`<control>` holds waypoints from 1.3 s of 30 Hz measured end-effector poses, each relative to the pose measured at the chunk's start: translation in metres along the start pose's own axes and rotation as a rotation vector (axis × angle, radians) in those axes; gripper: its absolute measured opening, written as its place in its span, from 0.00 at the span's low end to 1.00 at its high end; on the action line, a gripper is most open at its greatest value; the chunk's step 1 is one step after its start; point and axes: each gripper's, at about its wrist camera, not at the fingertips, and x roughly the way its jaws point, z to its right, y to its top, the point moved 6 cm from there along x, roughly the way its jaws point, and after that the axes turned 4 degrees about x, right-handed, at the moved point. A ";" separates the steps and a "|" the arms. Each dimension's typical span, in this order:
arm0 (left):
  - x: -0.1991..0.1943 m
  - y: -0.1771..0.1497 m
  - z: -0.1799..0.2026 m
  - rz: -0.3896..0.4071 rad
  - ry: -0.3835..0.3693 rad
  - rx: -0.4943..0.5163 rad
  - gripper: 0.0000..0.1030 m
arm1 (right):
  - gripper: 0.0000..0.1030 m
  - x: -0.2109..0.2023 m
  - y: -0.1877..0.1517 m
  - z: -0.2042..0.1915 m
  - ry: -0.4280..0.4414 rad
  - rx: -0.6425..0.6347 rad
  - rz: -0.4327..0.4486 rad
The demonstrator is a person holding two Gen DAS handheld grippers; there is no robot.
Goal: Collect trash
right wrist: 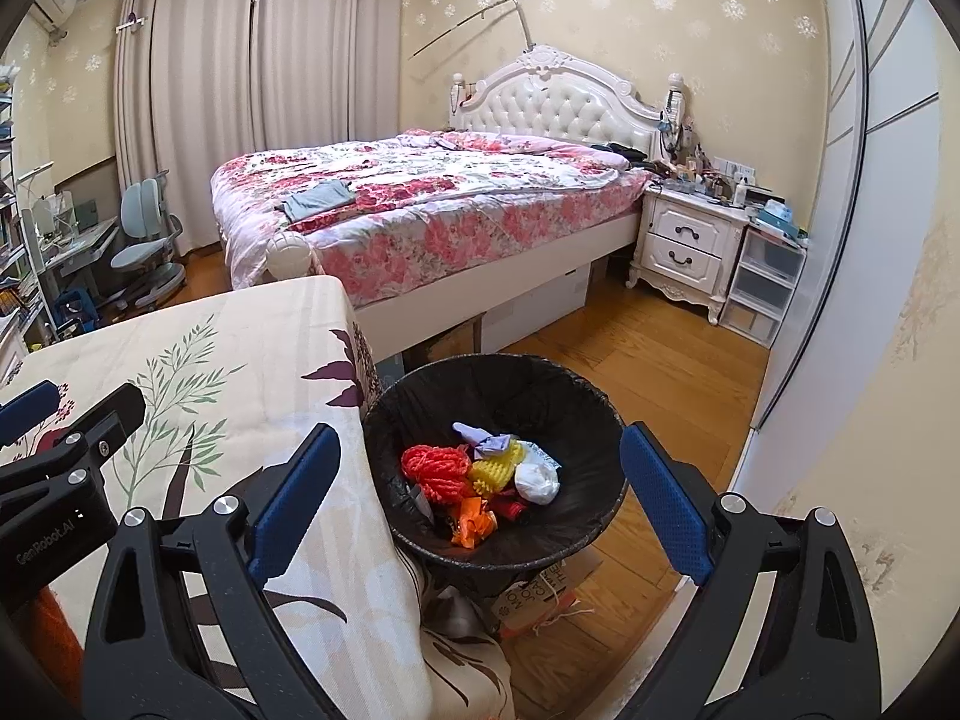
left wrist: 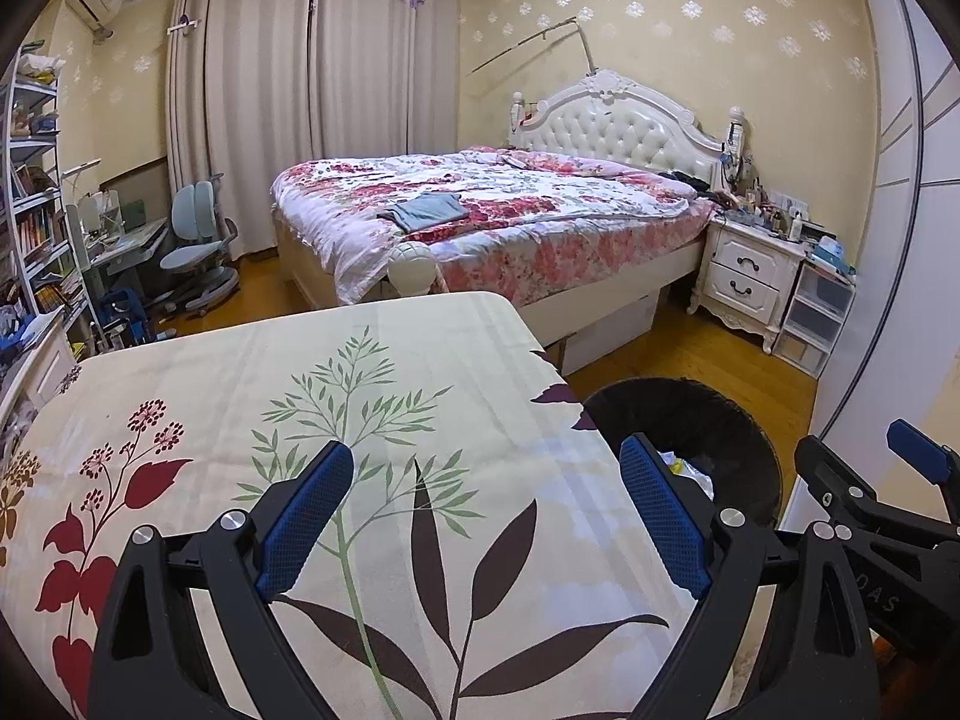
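Hovering wide open, empty: each hand-held gripper (left wrist: 486,519) (right wrist: 477,501)

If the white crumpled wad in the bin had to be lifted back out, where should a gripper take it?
Judging by its pose, grip the white crumpled wad across its rounded body, coming straight down from above. It lies exposed on top of the pile in the black-lined trash bin, whose walls block a sideways approach. The right gripper is open above it.
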 end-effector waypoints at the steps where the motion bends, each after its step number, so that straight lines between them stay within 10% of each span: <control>1: 0.000 0.000 -0.001 0.000 0.000 -0.002 0.87 | 0.90 0.000 0.000 0.000 0.000 0.001 0.000; 39: -0.001 0.001 0.000 0.008 -0.001 -0.008 0.87 | 0.90 -0.007 0.008 0.007 -0.006 0.014 0.011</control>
